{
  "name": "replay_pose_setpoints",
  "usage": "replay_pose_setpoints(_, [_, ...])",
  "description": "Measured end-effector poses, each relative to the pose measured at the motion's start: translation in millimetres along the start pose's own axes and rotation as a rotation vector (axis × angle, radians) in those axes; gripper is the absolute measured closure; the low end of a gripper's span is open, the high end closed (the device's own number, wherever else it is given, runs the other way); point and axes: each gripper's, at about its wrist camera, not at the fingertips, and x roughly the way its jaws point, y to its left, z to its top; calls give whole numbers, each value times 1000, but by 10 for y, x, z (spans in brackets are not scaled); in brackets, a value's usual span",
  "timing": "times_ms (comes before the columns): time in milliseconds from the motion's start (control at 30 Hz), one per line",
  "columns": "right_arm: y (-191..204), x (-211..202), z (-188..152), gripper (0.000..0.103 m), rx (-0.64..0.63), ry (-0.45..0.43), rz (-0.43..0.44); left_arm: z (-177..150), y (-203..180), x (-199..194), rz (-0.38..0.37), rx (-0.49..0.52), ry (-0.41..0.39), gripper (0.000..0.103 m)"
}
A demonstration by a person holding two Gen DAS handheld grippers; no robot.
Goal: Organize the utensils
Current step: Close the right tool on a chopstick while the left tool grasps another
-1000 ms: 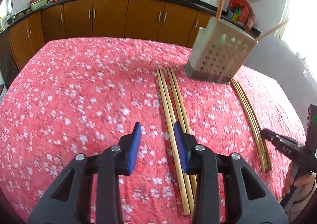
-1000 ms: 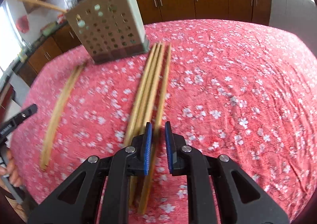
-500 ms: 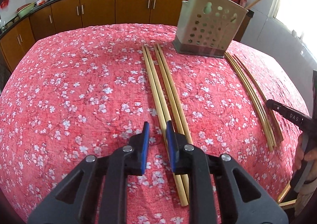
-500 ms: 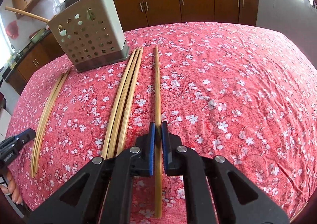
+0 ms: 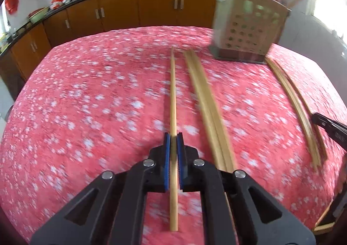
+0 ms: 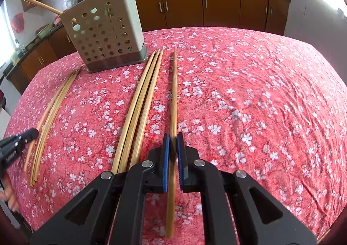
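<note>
My left gripper (image 5: 173,138) is shut on one long bamboo chopstick (image 5: 172,93), which runs forward between the blue pads. My right gripper (image 6: 172,139) is shut on another single chopstick (image 6: 174,97). A bundle of three chopsticks (image 6: 138,110) lies just left of it; in the left wrist view this bundle (image 5: 206,106) lies right of the held stick. A perforated beige utensil holder (image 6: 104,34) stands at the far side with sticks poking out; it also shows in the left wrist view (image 5: 247,28). The left view is motion-blurred.
The table carries a red flowered cloth (image 6: 249,104). More chopsticks (image 6: 49,115) lie at the left edge, near the other gripper's tip (image 6: 19,141). Brown kitchen cabinets (image 6: 216,8) and a counter with woks stand behind.
The left gripper has closed on a chopstick and drawn it apart from the bundle. The right gripper stays closed on its chopstick and has shifted slightly.
</note>
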Motion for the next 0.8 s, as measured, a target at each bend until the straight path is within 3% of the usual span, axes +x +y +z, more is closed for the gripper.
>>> replay_pose_setpoints(233, [-208,166,244,95,27,-18,-69,182,489,134,66,-59,-12,92])
replay_pose_setpoints(800, [-259,241,316,95,45,-30,-76,204,752,129,-9,-139,-38,92])
